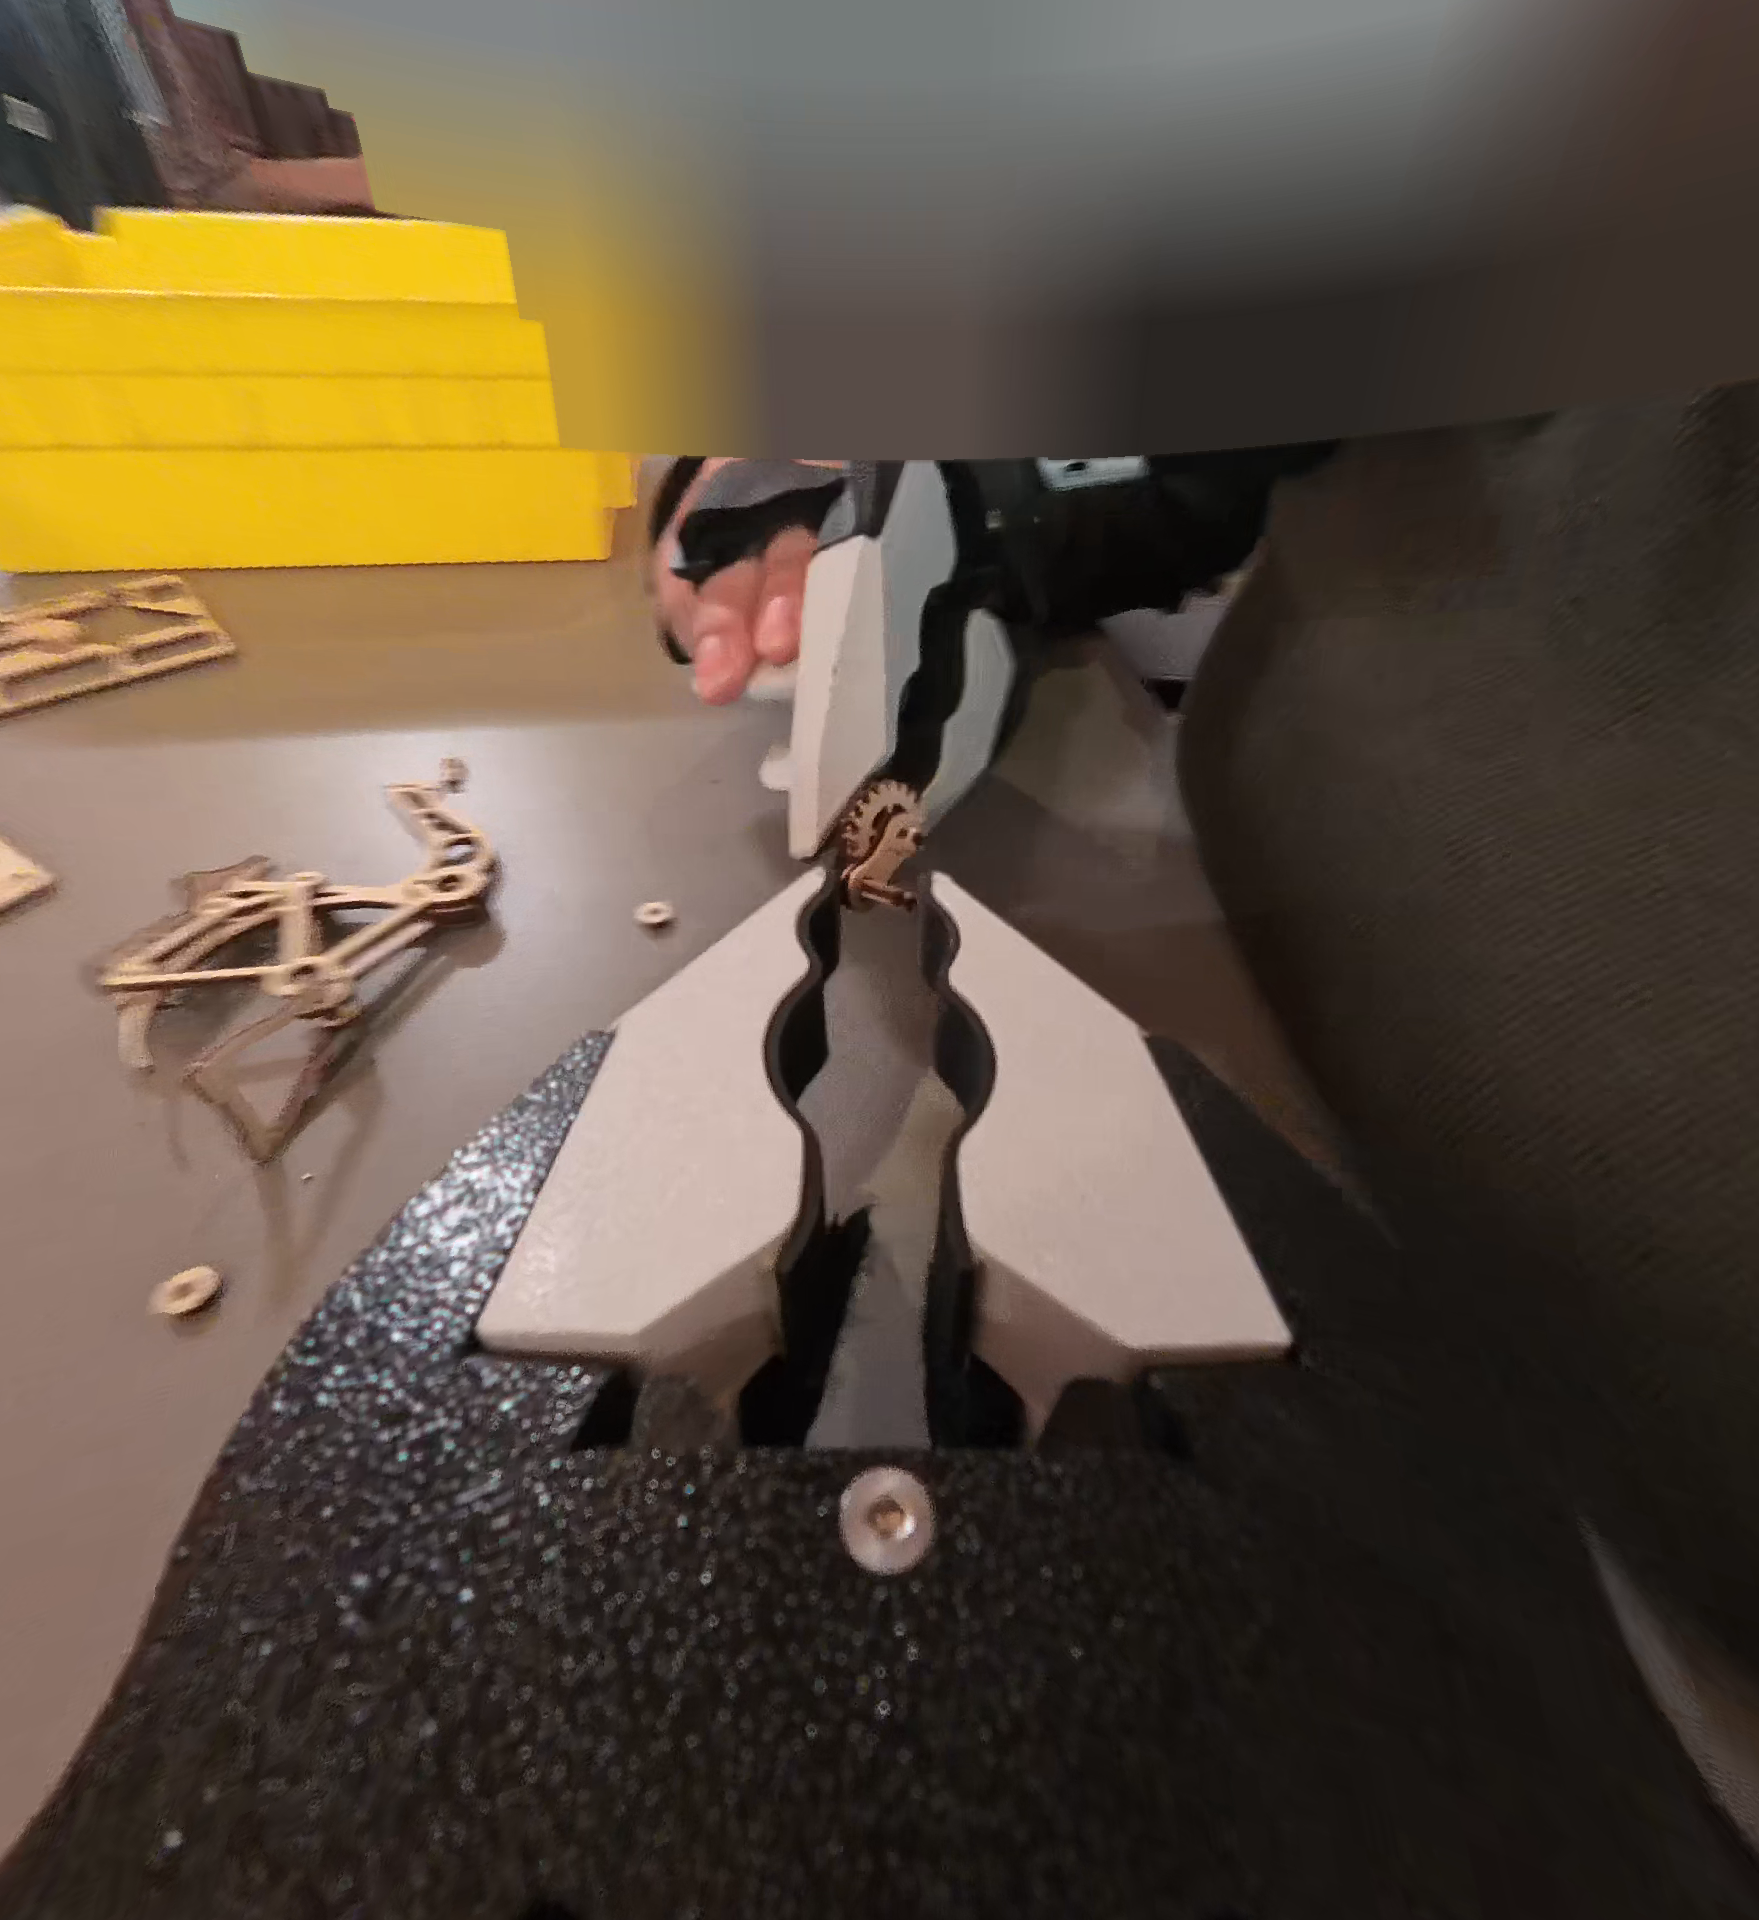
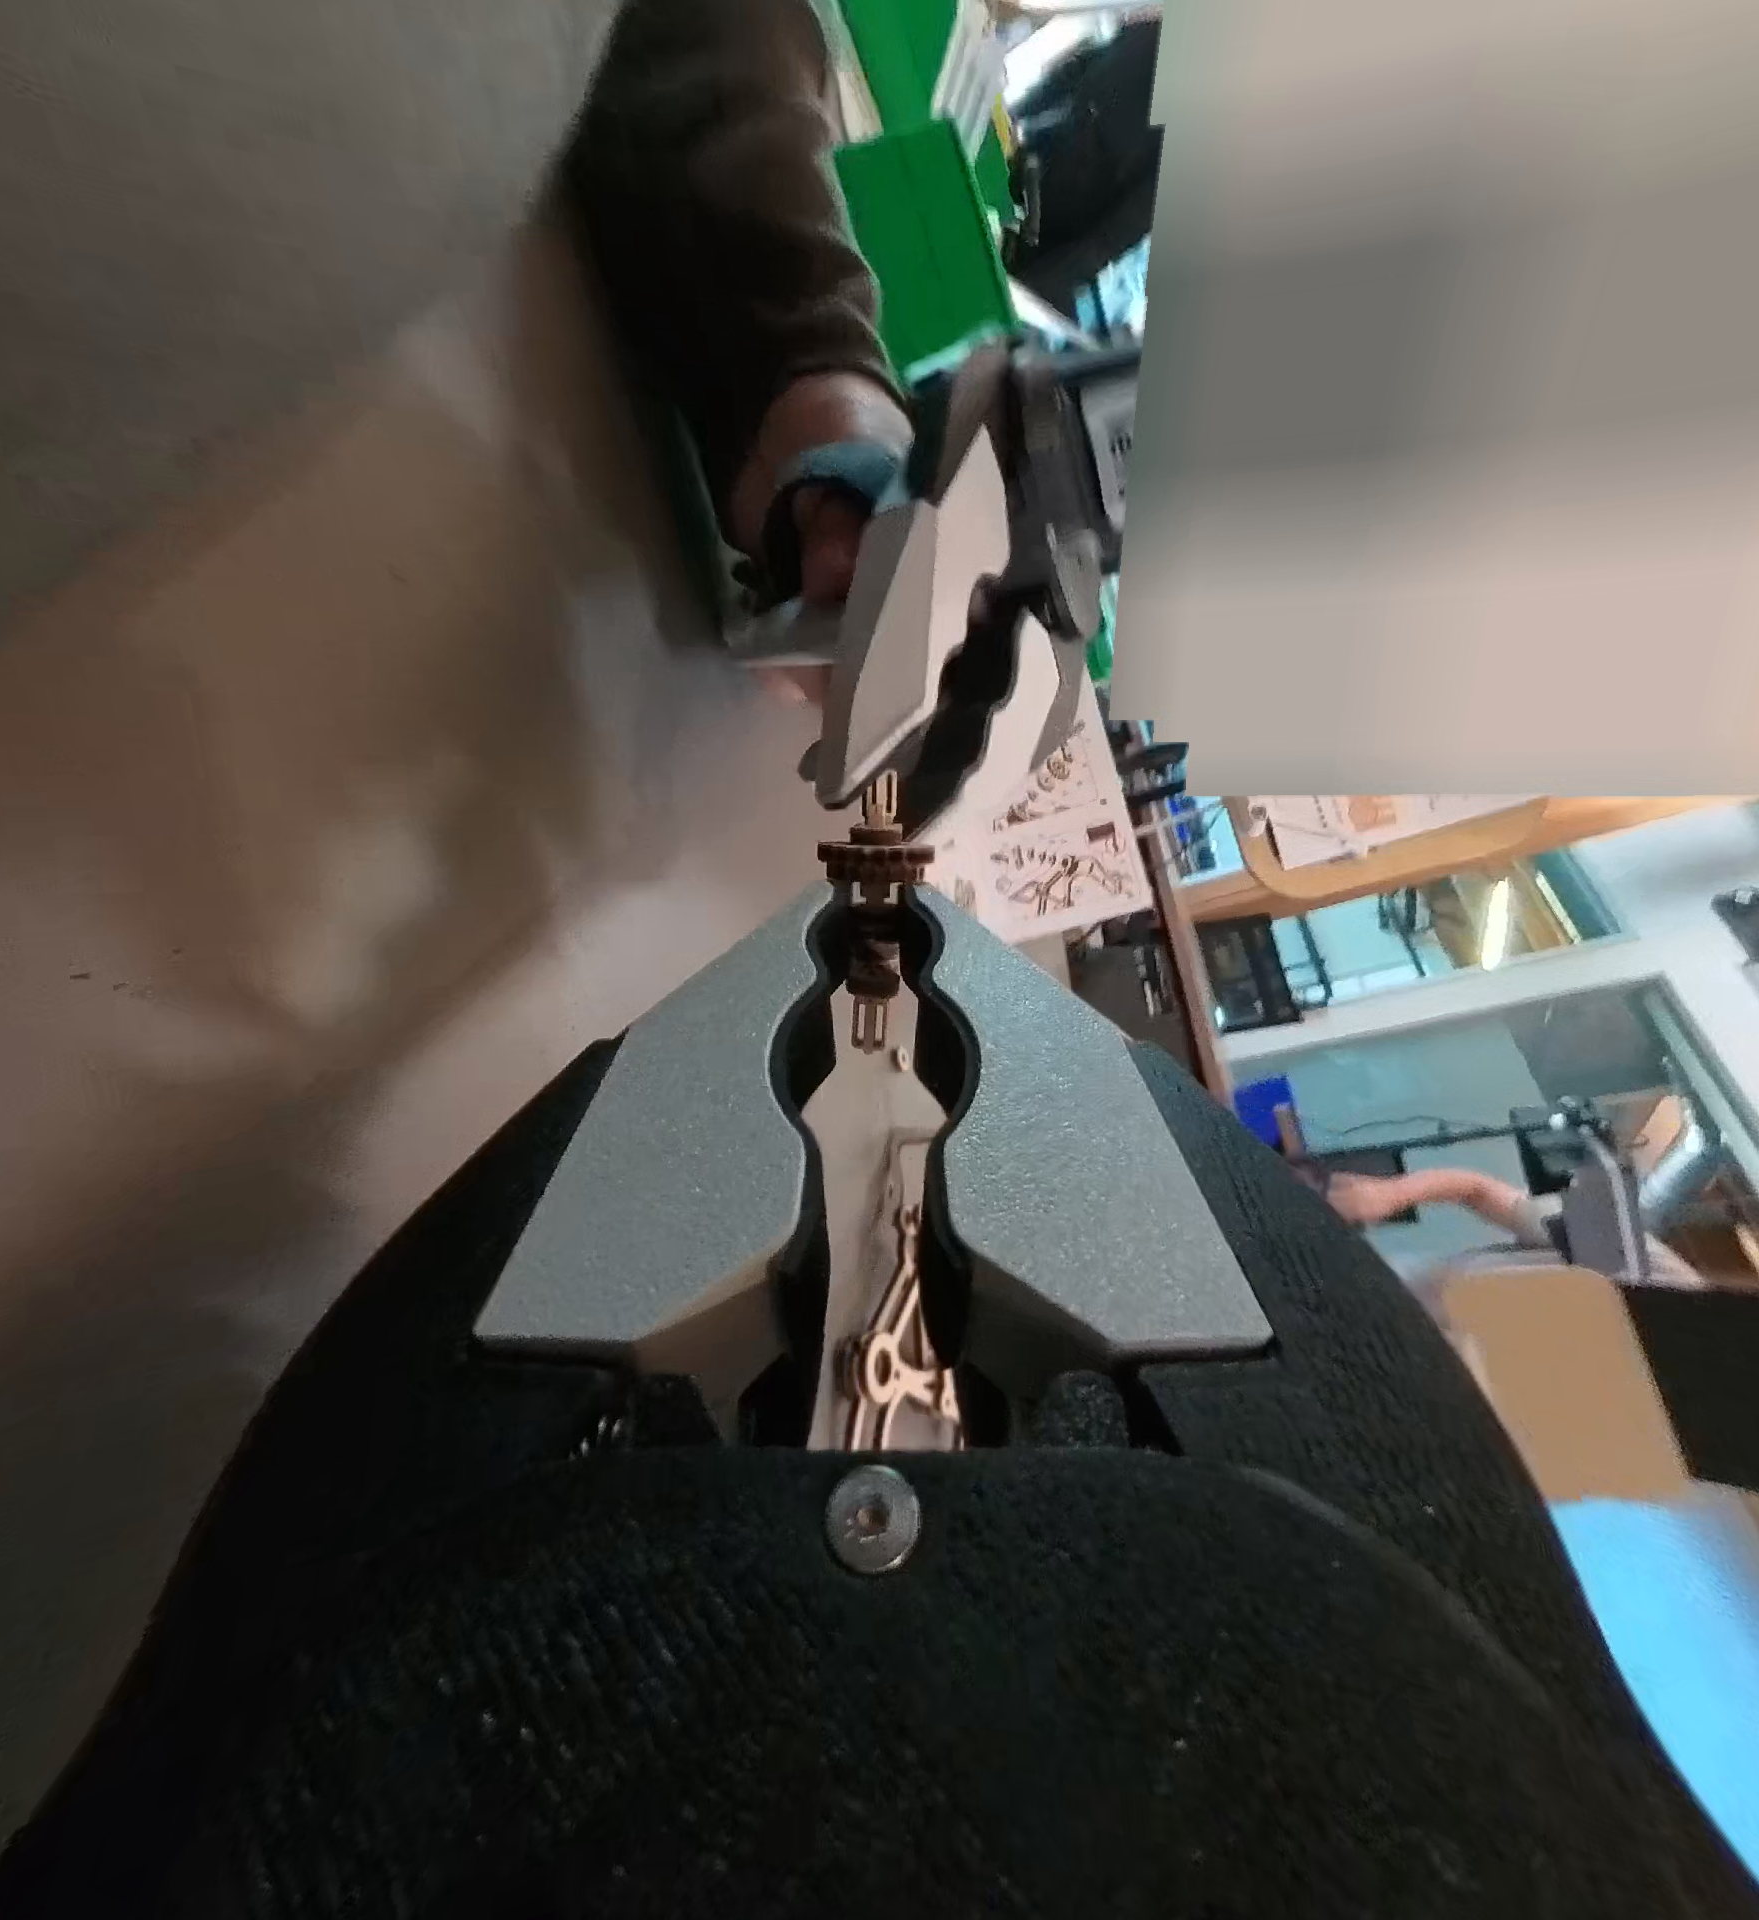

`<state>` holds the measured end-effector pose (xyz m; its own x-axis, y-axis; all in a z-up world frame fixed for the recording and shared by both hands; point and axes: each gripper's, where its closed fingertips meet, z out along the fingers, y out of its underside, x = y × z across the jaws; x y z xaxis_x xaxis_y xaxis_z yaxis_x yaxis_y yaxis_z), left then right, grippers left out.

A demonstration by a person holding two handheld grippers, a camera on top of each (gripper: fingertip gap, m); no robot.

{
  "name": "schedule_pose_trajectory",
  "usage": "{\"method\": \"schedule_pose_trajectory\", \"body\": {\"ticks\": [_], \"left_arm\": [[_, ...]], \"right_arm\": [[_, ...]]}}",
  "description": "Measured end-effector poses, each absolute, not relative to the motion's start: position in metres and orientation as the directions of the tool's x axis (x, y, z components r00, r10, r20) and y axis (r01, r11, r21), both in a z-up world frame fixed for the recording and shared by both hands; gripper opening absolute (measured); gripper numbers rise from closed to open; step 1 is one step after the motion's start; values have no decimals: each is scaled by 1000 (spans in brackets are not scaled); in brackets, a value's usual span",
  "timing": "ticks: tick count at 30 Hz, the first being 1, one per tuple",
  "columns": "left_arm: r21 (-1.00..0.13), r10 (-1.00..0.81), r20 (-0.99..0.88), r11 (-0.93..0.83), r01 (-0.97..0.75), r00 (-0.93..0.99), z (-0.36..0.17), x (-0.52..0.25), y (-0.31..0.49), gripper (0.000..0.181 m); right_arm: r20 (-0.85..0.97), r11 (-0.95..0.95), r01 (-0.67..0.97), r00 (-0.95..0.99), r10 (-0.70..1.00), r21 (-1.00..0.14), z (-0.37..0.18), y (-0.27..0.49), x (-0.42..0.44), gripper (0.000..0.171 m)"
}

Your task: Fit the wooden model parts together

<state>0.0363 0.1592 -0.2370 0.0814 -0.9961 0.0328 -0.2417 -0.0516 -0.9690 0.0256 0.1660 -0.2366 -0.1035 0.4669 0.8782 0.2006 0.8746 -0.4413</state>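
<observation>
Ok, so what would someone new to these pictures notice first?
Two grey two-finger grippers meet tip to tip, the left gripper and the right gripper both pinching one small wooden gear-and-axle piece in mid-air. Behind, bright yellow stacked plastic bins stand on the brown table, near a half-built wooden linkage model.

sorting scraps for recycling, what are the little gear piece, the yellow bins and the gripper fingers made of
Gear assembly: thin pale wood with dark, seemingly laser-burnt tooth edges.
Yellow bins: likely moulded plastic; uniform saturated colour, smooth faces.
Gripper fingers: grey, matte, finely speckled; plastic or coated metal, unclear.
</observation>
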Motion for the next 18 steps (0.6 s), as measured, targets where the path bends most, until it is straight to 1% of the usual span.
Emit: {"method": "schedule_pose_trajectory", "body": {"ticks": [1, 2, 3, 4, 7, 11, 15, 18], "left_arm": [[-969, -991, -34, 0, -248, 130, -237, 36, 165, 19], [-963, -981, -104, 58, -262, 164, -236, 36, 168, 35], [-952, -967, -171, 112, -285, 189, -236, 36, 170, 46], [-932, -948, -241, 167, -321, 206, -238, 36, 172, 49], [-840, -879, -425, 294, -456, 217, -250, 35, 177, 40], [-750, -805, -554, 374, -546, 210, -256, 34, 183, 19], [-713, -788, -587, 396, -579, 184, -259, 34, 183, 20], [-702, -802, -573, 373, -607, 170, -262, 32, 183, 18]], "right_arm": [[865, 856, 236, -99, 492, -460, -239, 172, 25, 6], [852, 838, 271, -100, 514, -474, -242, 176, 24, 7], [841, 823, 299, -103, 531, -483, -245, 179, 23, 7], [831, 810, 325, -109, 545, -489, -249, 181, 22, 7], [797, 764, 384, -108, 594, -518, -255, 185, 19, 6], [740, 699, 435, -103, 665, -567, -261, 187, 18, 7], [720, 671, 469, -99, 687, -575, -264, 186, 16, 7], [717, 660, 492, -98, 690, -568, -268, 186, 16, 7]]}}
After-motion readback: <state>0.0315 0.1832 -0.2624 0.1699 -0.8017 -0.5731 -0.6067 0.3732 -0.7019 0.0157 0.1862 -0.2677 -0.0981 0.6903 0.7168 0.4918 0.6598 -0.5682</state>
